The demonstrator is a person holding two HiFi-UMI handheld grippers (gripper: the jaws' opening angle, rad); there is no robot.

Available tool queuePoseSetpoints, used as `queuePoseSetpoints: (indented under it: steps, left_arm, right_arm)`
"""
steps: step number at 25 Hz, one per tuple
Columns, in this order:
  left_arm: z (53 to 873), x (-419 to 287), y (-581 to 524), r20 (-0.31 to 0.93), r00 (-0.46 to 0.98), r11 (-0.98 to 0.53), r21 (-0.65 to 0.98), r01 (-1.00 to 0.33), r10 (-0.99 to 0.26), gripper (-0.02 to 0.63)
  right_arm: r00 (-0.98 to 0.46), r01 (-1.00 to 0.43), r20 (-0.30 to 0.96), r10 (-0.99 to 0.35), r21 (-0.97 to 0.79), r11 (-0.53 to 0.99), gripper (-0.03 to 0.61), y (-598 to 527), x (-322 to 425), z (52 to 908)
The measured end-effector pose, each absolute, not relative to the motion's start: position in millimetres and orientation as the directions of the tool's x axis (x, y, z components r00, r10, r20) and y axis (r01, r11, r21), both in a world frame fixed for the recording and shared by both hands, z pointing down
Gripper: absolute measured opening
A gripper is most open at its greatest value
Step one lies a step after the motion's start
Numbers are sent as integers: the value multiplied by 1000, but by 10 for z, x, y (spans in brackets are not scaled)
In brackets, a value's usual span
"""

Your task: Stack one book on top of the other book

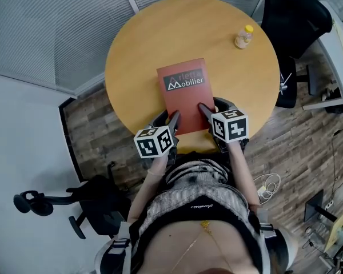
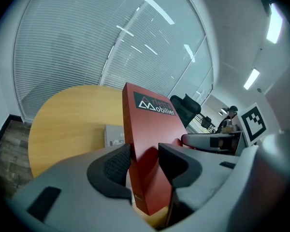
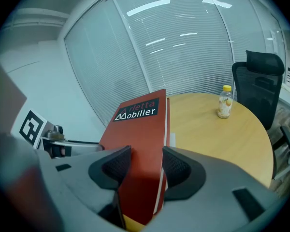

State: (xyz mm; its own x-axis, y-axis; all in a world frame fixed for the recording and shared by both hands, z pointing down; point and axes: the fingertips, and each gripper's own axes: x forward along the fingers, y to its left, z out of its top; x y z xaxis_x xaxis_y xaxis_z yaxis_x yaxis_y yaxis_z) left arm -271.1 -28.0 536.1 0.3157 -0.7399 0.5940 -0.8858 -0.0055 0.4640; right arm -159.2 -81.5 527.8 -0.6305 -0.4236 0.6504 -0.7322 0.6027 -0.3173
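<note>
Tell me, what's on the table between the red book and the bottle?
Nothing. The head view shows only bare tabletop between the red book and the bottle.

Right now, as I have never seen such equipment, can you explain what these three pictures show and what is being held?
A person holds a two-jaw gripper in each hand. One picture comes from a camera on the person's head, looking down. The other two come from cameras on the grippers. On the round table are a bottle and a red book. The left gripper and right gripper each clamp its near end. A grey edge beneath may be a second book.
</note>
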Motion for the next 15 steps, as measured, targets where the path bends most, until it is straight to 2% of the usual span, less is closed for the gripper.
queuePoseSetpoints:
  steps: [15]
  left_arm:
    - [5515,-2724,-321,618,322,9,469,-883,-717,186]
  right_arm:
    - [-627,-727,677,-385,-332,601,216,-886,-1608,5439]
